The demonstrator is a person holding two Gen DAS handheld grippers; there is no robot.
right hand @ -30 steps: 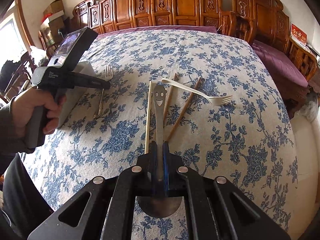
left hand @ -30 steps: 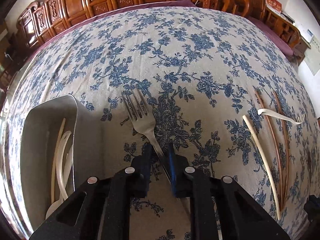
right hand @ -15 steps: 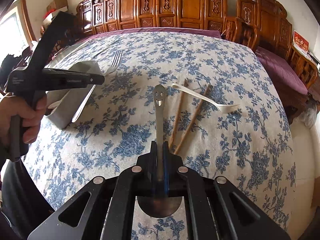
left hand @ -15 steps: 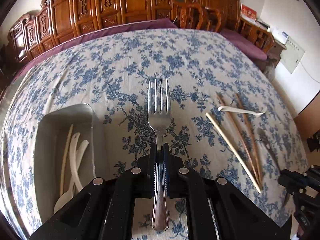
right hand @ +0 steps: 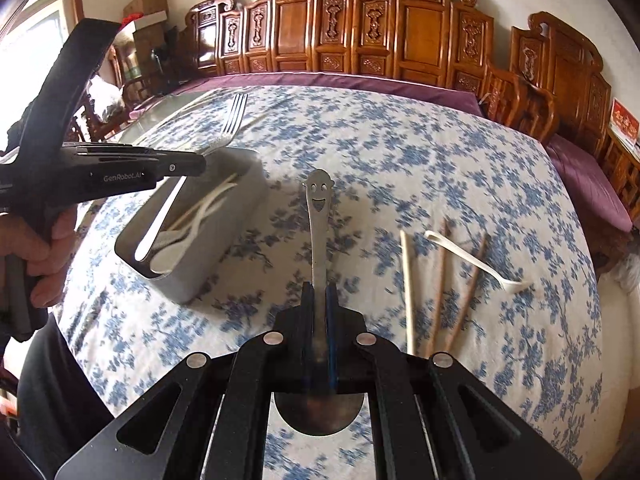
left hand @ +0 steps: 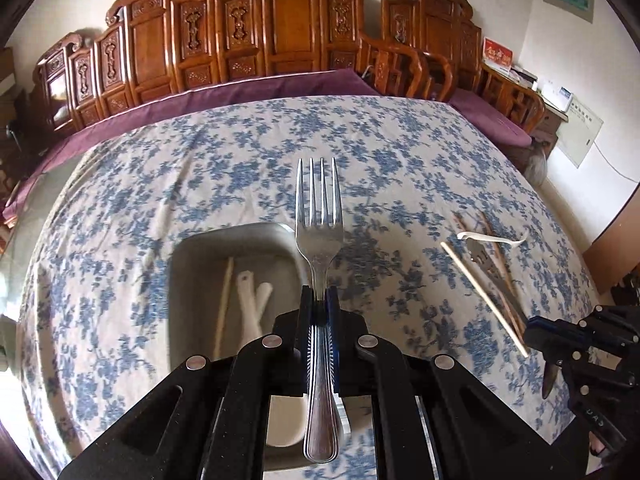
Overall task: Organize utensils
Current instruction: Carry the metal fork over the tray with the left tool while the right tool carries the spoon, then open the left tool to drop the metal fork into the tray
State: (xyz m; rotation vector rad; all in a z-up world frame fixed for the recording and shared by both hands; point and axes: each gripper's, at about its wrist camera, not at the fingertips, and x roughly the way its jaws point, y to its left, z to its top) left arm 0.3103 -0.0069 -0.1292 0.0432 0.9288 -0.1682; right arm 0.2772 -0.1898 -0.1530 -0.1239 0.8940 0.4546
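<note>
The left gripper is clamped on a steel 4-tined fork, held in the air over the grey rectangular metal tray near the table's left edge — white plastic utensils lie inside. The right gripper pinches a smiley-handled steel spoon. Beyond, on the blue-flowered tablecloth toward the right edge: 1 pale chopstick, 2 brown chopsticks, a white plastic fork.

spoon bowl: half tucked under the right gripper's body
tray: near end hidden behind left gripper
tablecloth: smeared near the bottom
</note>
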